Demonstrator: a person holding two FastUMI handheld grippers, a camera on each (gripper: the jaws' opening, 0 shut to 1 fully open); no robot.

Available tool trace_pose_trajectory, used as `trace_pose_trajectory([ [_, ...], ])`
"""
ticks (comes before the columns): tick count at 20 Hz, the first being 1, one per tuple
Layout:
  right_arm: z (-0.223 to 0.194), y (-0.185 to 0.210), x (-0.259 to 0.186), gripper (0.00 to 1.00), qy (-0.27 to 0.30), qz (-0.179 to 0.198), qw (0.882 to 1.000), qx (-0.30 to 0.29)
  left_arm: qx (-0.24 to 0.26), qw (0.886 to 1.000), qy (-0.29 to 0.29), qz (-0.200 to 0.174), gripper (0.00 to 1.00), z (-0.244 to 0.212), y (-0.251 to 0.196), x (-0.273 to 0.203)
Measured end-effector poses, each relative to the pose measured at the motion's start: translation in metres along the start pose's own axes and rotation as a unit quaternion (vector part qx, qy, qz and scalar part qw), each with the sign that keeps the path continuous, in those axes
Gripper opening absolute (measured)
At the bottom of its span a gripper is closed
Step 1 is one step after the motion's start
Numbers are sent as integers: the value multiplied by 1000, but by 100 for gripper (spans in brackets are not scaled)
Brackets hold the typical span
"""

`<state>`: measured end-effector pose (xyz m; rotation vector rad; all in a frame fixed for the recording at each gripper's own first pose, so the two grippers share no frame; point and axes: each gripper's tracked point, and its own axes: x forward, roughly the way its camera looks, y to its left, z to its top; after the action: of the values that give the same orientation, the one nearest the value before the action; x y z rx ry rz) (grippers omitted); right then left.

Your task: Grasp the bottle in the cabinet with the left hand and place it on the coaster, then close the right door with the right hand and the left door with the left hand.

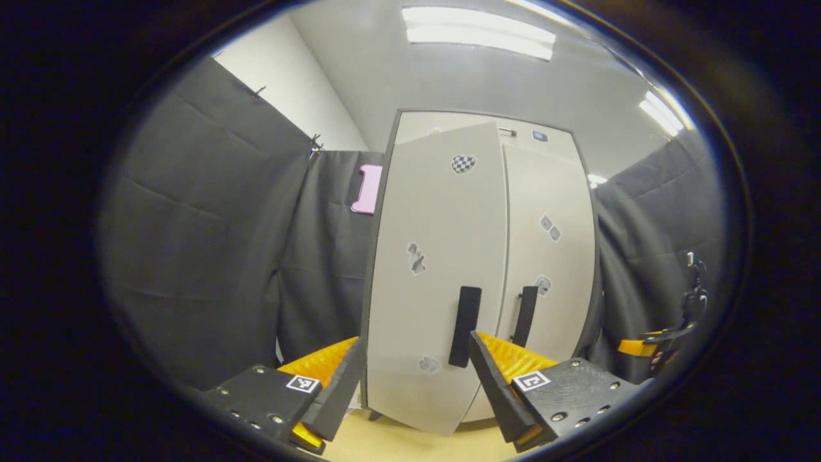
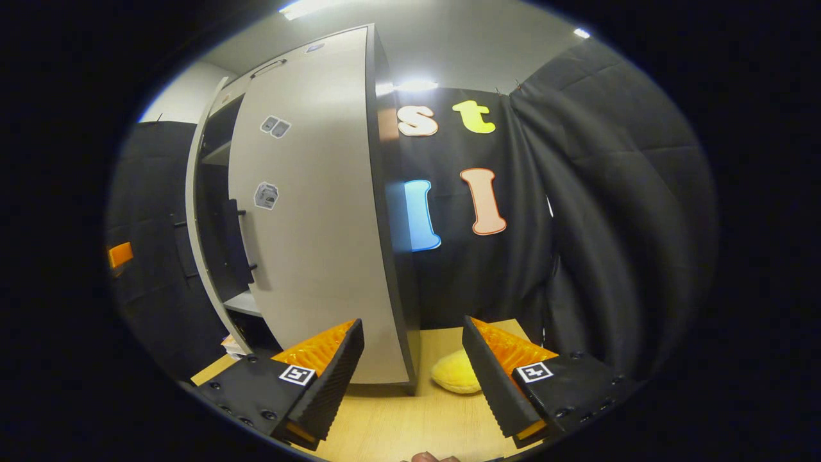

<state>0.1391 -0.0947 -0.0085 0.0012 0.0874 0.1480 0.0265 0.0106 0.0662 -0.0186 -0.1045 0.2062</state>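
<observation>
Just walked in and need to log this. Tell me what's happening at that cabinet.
A person holds a claw in each hand in front of a tall pale grey cabinet on a light wooden table. The left claw, open, faces the left door, which stands slightly ajar. The right claw, also open, faces the right door, which looks closed. A yellow rounded object lies beside the cabinet.

Pale grey cabinet doors point(image 1: 442, 269) are fitted with black handles point(image 1: 464, 326); a checkered sticker point(image 1: 463, 163) is seen.
</observation>
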Motion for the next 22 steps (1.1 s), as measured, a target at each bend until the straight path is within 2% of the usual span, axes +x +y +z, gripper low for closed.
trace_pose_trajectory([
  [1,8,1,-2,98,-10,-7,1000,0,-1,1000,-6,-2,99,5,4,-1],
  [2,17,4,-5,98,-21,-14,1000,-2,-6,1000,-13,-1,87,10,10,-2],
  [6,42,10,-15,98,-58,-42,997,-19,-27,999,-18,-14,87,16,29,0],
  [9,47,17,-23,98,-65,-54,996,-23,-6,1000,-6,-25,87,13,37,3],
  [10,44,20,-26,98,-61,-55,996,-21,6,1000,-3,-26,99,12,40,6],
  [12,38,27,-32,98,-52,-56,997,-12,24,999,2,-36,100,10,37,9],
  [13,34,29,-33,98,-48,-56,997,-7,32,999,5,-43,93,9,35,10],
  [15,29,33,-36,98,-40,-58,997,-4,46,998,11,-50,93,6,35,11],
  [16,27,35,-36,98,-37,-59,998,-3,50,997,14,-52,90,5,35,12],
  [17,26,37,-36,98,-35,-60,998,-2,52,997,14,-57,93,6,35,12],
  [22,26,48,-36,98,-33,-53,998,13,54,996,24,-62,93,-2,41,11],
])
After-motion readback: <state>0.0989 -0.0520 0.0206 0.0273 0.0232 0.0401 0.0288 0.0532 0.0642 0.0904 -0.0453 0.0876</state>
